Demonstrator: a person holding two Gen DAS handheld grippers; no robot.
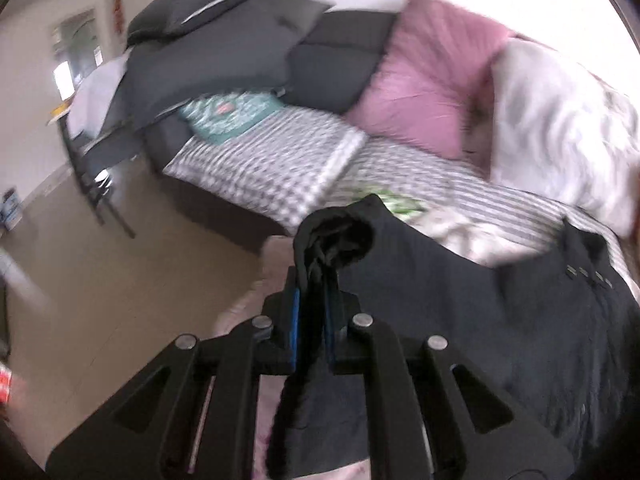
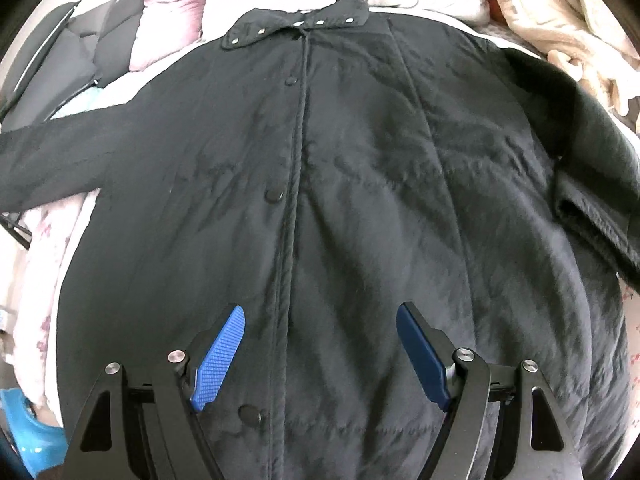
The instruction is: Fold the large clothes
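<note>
A black coat point(image 2: 320, 200) lies spread front-up across the bed point(image 1: 400, 168), its snap collar point(image 2: 296, 26) toward the pillows and its buttoned front running down the middle. The left gripper point(image 1: 312, 300) has its fingers pressed together on the cuff of the coat's sleeve point(image 1: 340, 232), lifted off the bed's edge above the floor point(image 1: 120, 260). The right gripper point(image 2: 320, 356) hangs over the coat's lower front, fingers spread wide on either side of the button line, pinching nothing.
</note>
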